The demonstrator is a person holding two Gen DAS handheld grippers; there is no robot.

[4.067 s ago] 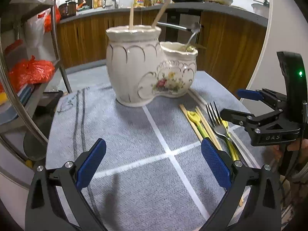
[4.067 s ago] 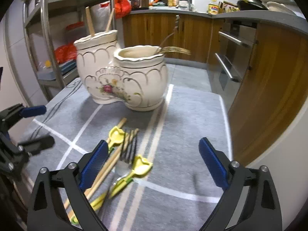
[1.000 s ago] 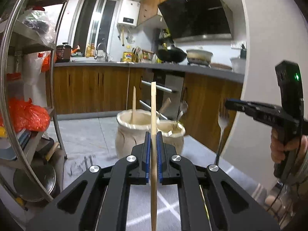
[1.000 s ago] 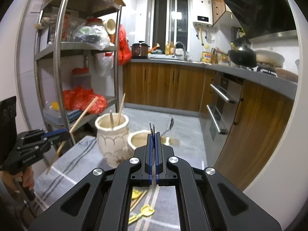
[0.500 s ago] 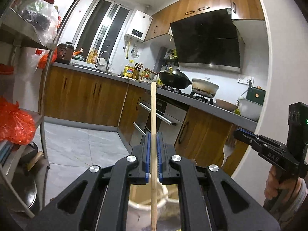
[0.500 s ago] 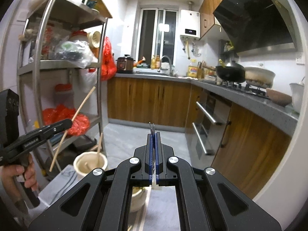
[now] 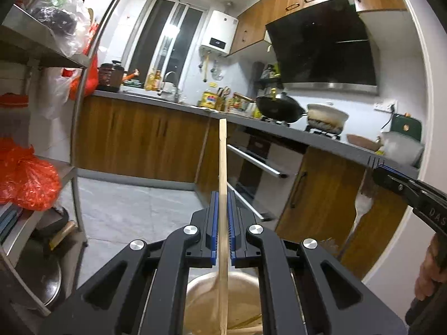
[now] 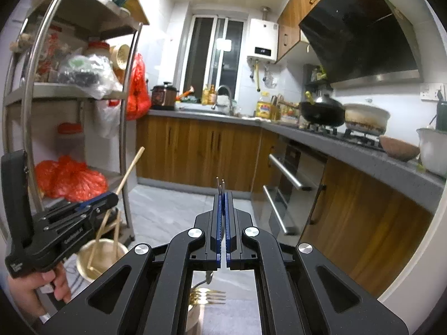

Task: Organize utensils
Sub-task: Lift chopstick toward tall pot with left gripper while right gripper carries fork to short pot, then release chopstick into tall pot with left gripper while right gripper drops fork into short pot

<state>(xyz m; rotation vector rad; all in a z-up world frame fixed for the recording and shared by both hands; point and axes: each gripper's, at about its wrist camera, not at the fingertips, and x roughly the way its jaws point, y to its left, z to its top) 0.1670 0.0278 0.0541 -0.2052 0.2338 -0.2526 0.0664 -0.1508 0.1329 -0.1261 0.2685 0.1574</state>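
My left gripper (image 7: 223,195) is shut on a wooden chopstick (image 7: 222,167) held upright, its lower end over the mouth of the tall cream ceramic holder (image 7: 201,287). In the right wrist view the left gripper (image 8: 111,196) and its chopstick (image 8: 131,167) stand above that holder (image 8: 83,254), which has other chopsticks in it. My right gripper (image 8: 223,194) is shut on a silver fork, whose tines (image 8: 220,184) stick up past the tips. In the left wrist view the right gripper (image 7: 375,169) holds the fork (image 7: 361,203) hanging down. A gold fork (image 8: 208,297) rests in the lower holder.
A metal shelf rack (image 8: 33,89) with red bags stands on the left. Wooden kitchen cabinets (image 8: 195,153), an oven door (image 8: 285,192) and a counter with a wok (image 8: 321,113) and pot lie beyond.
Both grippers have tilted further up and shifted over the holders. The chopstick's lower end now hangs over the tall holder's mouth. Both stay shut on their utensils.
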